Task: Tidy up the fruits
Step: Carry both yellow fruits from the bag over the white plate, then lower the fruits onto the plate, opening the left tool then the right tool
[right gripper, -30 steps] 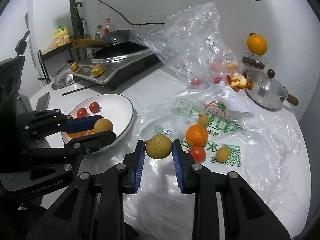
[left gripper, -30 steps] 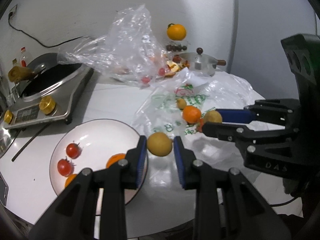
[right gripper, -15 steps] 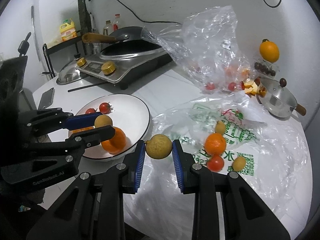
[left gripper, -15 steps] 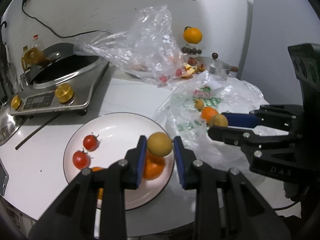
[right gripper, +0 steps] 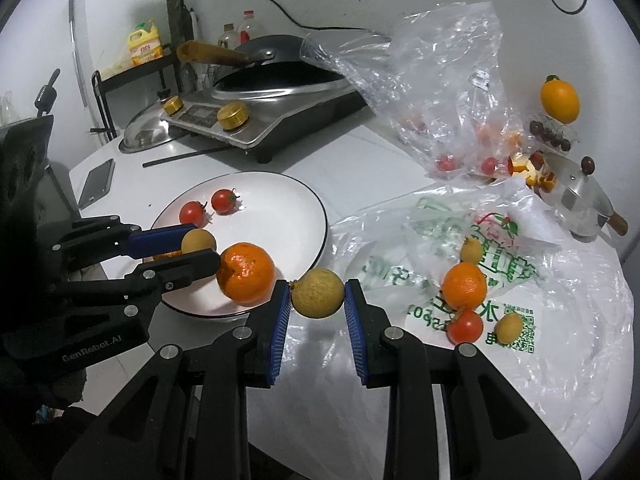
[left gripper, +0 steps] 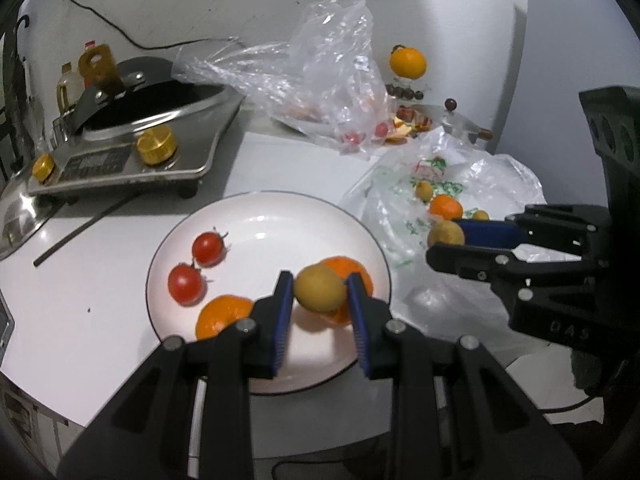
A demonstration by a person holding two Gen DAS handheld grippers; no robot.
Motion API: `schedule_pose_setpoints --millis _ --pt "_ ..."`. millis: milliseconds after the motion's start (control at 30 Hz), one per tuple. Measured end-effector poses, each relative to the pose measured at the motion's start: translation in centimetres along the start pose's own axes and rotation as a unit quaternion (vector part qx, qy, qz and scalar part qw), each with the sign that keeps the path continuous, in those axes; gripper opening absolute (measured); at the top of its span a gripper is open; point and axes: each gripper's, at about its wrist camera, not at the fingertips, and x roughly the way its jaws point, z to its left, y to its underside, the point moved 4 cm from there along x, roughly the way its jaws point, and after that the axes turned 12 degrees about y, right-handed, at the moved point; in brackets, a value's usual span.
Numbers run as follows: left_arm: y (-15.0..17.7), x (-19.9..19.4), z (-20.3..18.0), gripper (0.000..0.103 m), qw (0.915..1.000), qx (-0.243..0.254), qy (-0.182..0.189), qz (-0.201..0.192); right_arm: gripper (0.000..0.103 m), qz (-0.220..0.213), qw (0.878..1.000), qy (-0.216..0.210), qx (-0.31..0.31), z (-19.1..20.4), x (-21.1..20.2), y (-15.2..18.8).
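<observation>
A: Fingers of left gripper (left gripper: 320,294) clamped on a small yellow-brown fruit (left gripper: 319,293), held over near-right part of white plate (left gripper: 256,210), by an orange (left gripper: 352,270). Looks ready to drop straight down.

B: Right gripper (right gripper: 317,295)?

A: Closed on a second brownish fruit (right gripper: 317,294), just off plate's right rim, above printed plastic bag (right gripper: 500,264). Plate lies left of it; left gripper nearer.

B: Writing?

A: "GenRobot.AI" and "DAS" on gripper bodies. Green print on bag, not legible.
</observation>
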Motion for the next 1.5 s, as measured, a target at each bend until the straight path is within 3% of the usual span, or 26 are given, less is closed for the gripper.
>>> schedule_pose_setpoints --millis 433,667,733,800,1100,1500 --pt "1.2 0.1 0.5 0.030 0.9998 -0.012 0.013 0.011 0.030 0.001 1.000 0.003 -0.009 1.1 0.0 -0.2" --pt "0.5 -1.1 0.5 0.036 0.9998 -0.008 0.012 -0.010 0.030 -0.003 1.000 0.008 -0.011 1.3 -0.2 -0.5" --pt "0.3 -1.5 0.7 0.040 0.9998 -0.008 0.009 -0.017 0.030 -0.004 1.000 0.009 -0.011 1.3 -0.1 -0.8" --pt "0.0 -1.8 1.0 0.058 0.9996 -0.011 0.004 -0.025 0.030 -0.005 1.000 0.010 -0.012 1.4 -0.1 -1.0" --pt "-0.6 -3.4 3.7 0.058 0.9981 -0.027 -0.022 -0.050 0.030 -0.008 1.000 0.000 -0.021 2.7 0.5 -2.2" --pt "0.1 -4.0 7.7 0.058 0.9956 -0.060 -0.049 -0.053 0.030 -0.006 0.999 -0.025 -0.048 6.1 2.5 -4.2"
